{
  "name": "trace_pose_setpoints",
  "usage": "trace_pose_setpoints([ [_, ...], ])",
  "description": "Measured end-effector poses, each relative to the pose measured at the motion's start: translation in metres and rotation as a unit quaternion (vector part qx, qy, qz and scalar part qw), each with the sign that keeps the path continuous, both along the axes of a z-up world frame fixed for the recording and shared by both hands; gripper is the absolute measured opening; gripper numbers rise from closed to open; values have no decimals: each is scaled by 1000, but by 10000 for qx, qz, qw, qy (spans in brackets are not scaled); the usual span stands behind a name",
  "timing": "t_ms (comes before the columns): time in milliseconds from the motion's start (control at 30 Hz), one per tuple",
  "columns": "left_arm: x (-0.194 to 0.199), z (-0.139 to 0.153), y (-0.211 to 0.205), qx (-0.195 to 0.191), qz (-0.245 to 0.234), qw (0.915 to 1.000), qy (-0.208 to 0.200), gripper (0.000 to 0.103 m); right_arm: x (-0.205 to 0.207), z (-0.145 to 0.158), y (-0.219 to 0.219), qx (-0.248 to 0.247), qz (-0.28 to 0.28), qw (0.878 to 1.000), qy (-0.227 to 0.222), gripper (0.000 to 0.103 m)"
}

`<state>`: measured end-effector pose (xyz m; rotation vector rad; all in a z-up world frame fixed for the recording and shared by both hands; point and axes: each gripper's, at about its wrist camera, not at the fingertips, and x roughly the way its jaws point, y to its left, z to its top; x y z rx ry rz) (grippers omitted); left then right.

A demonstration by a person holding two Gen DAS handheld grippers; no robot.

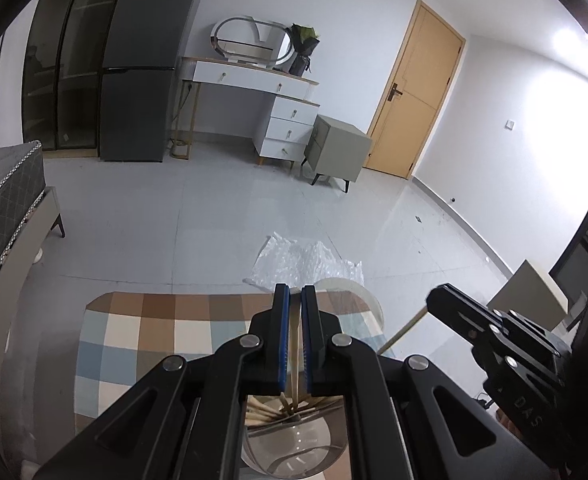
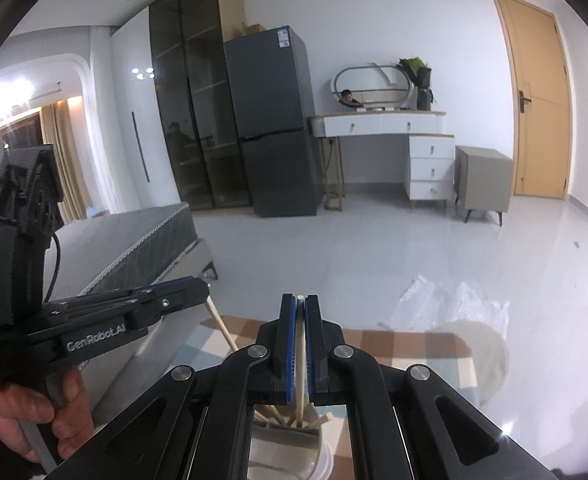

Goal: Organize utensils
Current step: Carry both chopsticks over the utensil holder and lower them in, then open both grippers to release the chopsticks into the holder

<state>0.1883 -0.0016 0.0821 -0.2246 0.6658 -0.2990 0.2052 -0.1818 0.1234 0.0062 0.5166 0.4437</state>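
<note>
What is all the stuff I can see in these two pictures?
Chopsticks: one pale stick clamped in each gripper, more standing in the holder.
Holder: one, clear, below the grippers on the table.
Tablecloth: one, checked brown, blue and cream.
Plastic wrap: one sheet, clear, on the floor.
Fridge: one, dark grey, by the far wall.
Dressing table: one, white, with an oval mirror.
Door: one, tan.
Bed: one, grey.
Left gripper: fingers shut.
Right gripper: fingers shut.
</note>
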Motion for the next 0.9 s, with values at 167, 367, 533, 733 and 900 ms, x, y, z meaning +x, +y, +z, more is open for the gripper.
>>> trace_pose_setpoints([
  [167,5,-5,3,-30,-10,9998,198,1,3,-12,1,-2,22,9999,149,4],
  [367,9,-14,1,3,-56,9991,410,1,8,-27,3,43,41,9993,360,4],
  [533,12,-18,3,-1,-79,9984,558,1,6,-33,12,-91,127,9993,340,4],
  [733,12,-24,0,-11,-175,9974,693,1,5,-44,17,-204,158,9986,469,4],
  [900,11,-31,-4,-9,-313,9959,844,1,8,-59,13,-161,108,9974,697,5],
])
